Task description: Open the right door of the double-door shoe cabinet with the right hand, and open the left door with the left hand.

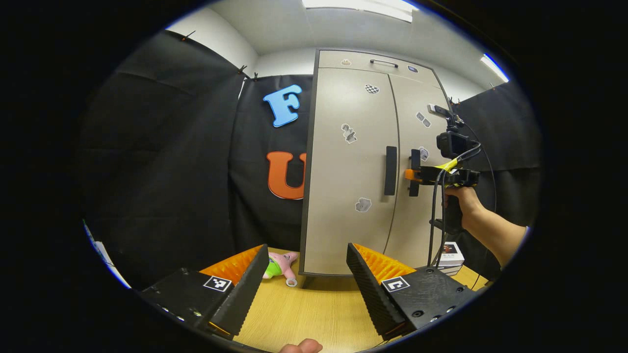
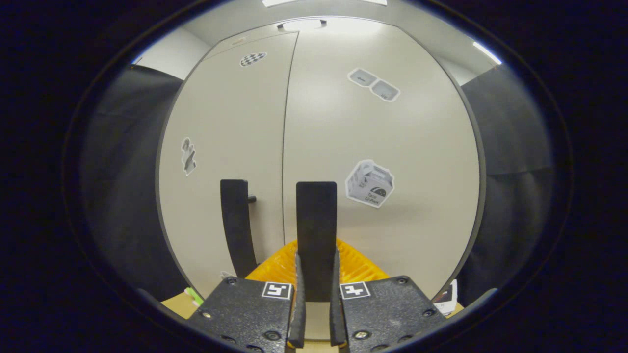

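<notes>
Gripping the right door handle of the closed shoe cabinet at the tabletop's far edge, the right gripper must pull next, while the left gripper waits wide.

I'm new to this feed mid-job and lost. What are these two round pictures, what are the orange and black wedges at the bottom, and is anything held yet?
There is no robot: a person carries a hand-held gripper in each hand, and a camera rides on each one, looking along its two fingers. Those wedges are the fingers. In the left gripper view, the left gripper is open, back from the cabinet, which stands on a wooden table beside a pink toy. To the right in that view you see the right gripper and the hand holding it. In the right gripper view, the right gripper's fingers are closed on the right handle. The left handle is untouched, and both doors look shut.
</notes>
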`<act>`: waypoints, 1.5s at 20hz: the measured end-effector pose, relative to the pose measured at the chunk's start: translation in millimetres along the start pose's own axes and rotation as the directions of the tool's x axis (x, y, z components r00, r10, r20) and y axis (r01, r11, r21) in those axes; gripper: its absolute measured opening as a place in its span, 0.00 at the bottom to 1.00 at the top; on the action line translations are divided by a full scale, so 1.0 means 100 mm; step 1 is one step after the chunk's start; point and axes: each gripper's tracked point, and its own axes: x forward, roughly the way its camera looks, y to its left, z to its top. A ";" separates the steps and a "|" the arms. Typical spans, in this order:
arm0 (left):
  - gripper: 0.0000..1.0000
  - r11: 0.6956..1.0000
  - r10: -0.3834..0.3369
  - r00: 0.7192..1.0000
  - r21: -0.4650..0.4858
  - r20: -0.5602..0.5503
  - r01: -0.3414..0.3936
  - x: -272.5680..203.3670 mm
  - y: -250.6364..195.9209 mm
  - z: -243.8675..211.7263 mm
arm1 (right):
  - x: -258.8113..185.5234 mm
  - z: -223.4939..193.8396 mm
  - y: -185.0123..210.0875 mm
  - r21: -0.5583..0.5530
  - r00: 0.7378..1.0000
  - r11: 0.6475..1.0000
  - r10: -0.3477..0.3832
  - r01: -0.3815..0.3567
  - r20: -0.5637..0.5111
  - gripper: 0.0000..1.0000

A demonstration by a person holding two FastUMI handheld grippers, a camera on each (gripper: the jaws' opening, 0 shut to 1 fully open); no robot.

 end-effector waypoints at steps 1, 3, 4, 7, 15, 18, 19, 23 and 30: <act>0.95 1.000 -0.001 1.000 -0.001 0.008 0.001 -0.02 -0.01 0.02 | -0.05 0.00 0.00 0.004 1.000 1.000 0.014 -0.014 -0.001 0.22; 0.95 1.000 0.002 1.000 0.003 0.016 -0.002 -0.07 -0.04 0.05 | -0.24 0.00 -0.02 -0.013 0.999 0.999 0.042 -0.041 0.007 0.21; 0.95 1.000 0.002 1.000 0.006 0.020 -0.002 -0.09 -0.06 0.05 | -0.33 -0.01 -0.04 -0.007 0.999 0.999 0.052 -0.052 0.006 0.21; 0.95 1.000 0.002 1.000 0.011 0.029 -0.003 -0.14 -0.12 0.07 | -0.65 -0.02 -0.12 0.028 0.997 0.997 0.076 -0.076 0.006 0.20; 0.95 0.999 -0.034 0.998 0.029 0.043 0.033 -0.19 -0.47 0.15 | -1.28 -0.01 -0.46 0.021 0.994 0.994 0.106 -0.106 -0.010 0.20; 0.95 0.998 -0.052 0.998 0.039 0.043 0.050 -0.17 -0.64 0.15 | -1.53 -0.01 -0.69 0.017 0.995 0.995 0.103 -0.103 -0.008 0.22; 0.95 0.998 -0.058 0.997 0.041 0.042 0.056 -0.17 -0.69 0.16 | -1.64 -0.02 -0.80 0.014 0.995 0.995 0.099 -0.099 -0.007 0.20; 0.95 0.994 -0.098 0.995 0.061 0.035 0.096 -0.15 -0.93 0.15 | -1.85 0.01 -1.08 -0.007 0.996 0.996 0.084 -0.084 -0.013 0.20; 0.95 0.991 -0.125 0.990 0.062 0.072 0.120 -0.17 -1.15 0.22 | -1.98 0.02 -1.34 -0.025 0.999 0.999 0.041 -0.042 -0.022 0.19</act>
